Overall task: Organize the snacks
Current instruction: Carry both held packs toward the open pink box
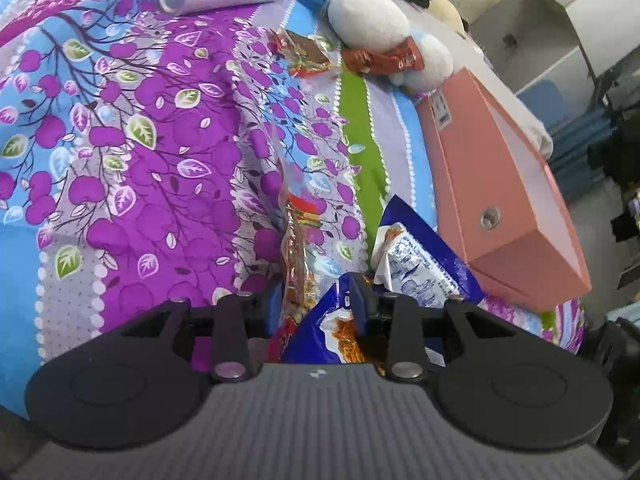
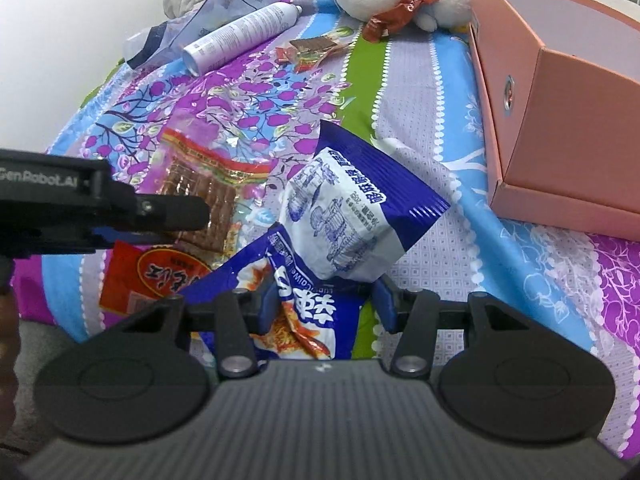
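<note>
In the lower centre of both frames, blue snack packets (image 2: 340,220) lie piled on a floral bedspread (image 2: 440,120). The left hand-held gripper (image 1: 316,300) stands spread around them, as does the right hand-held gripper (image 2: 326,300). A pink box (image 2: 560,112) sits at right.

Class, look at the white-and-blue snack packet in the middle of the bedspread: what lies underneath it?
The white-and-blue packet rests partly on a blue noodle-snack packet, overlapping its upper edge. Elsewhere, the bedspread shows around it. Anything beneath its middle is covered.
</note>
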